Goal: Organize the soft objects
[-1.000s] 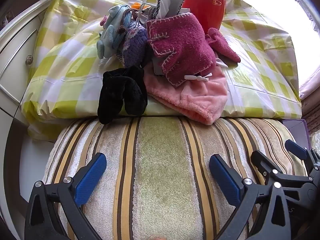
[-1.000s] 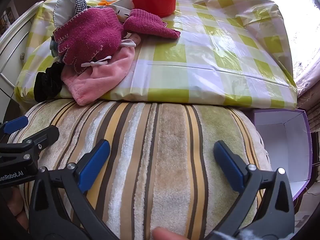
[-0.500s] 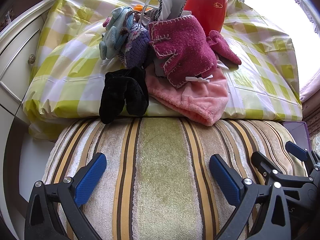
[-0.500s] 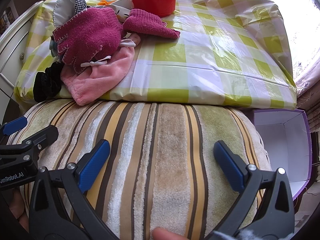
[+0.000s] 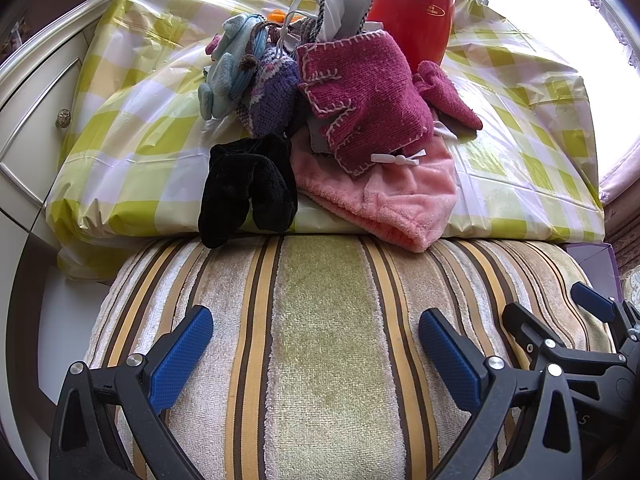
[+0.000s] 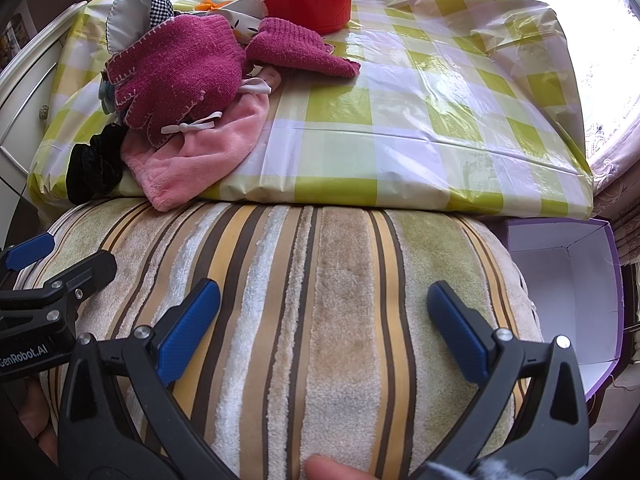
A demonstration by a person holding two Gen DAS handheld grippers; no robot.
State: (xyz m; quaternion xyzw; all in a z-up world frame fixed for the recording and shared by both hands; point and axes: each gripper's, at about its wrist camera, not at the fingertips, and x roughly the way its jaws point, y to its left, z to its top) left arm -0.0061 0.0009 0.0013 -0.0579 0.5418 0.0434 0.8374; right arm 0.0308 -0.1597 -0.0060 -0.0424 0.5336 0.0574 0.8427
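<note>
A heap of soft things lies on the green-checked tablecloth (image 5: 132, 136): a magenta knitted piece (image 5: 364, 100), a pink fleece piece (image 5: 384, 196), black socks (image 5: 248, 184), a purple knit (image 5: 272, 96) and a light blue plush toy (image 5: 228, 76). The heap also shows in the right wrist view, with the magenta knit (image 6: 180, 76) and a second magenta piece (image 6: 296, 50). My left gripper (image 5: 316, 344) is open and empty over the striped cushion (image 5: 324, 320), short of the heap. My right gripper (image 6: 324, 320) is open and empty over the same cushion (image 6: 332, 280).
A red flask (image 5: 412, 12) stands behind the heap. An open purple box (image 6: 568, 292) with a white inside sits to the right of the cushion. A white cabinet (image 5: 28, 112) stands at the left. A bright window is at the right.
The left gripper has tilted or drawn slightly so the heap sits a little lower and to the right in its view. The right gripper has barely moved. Both stay open.
</note>
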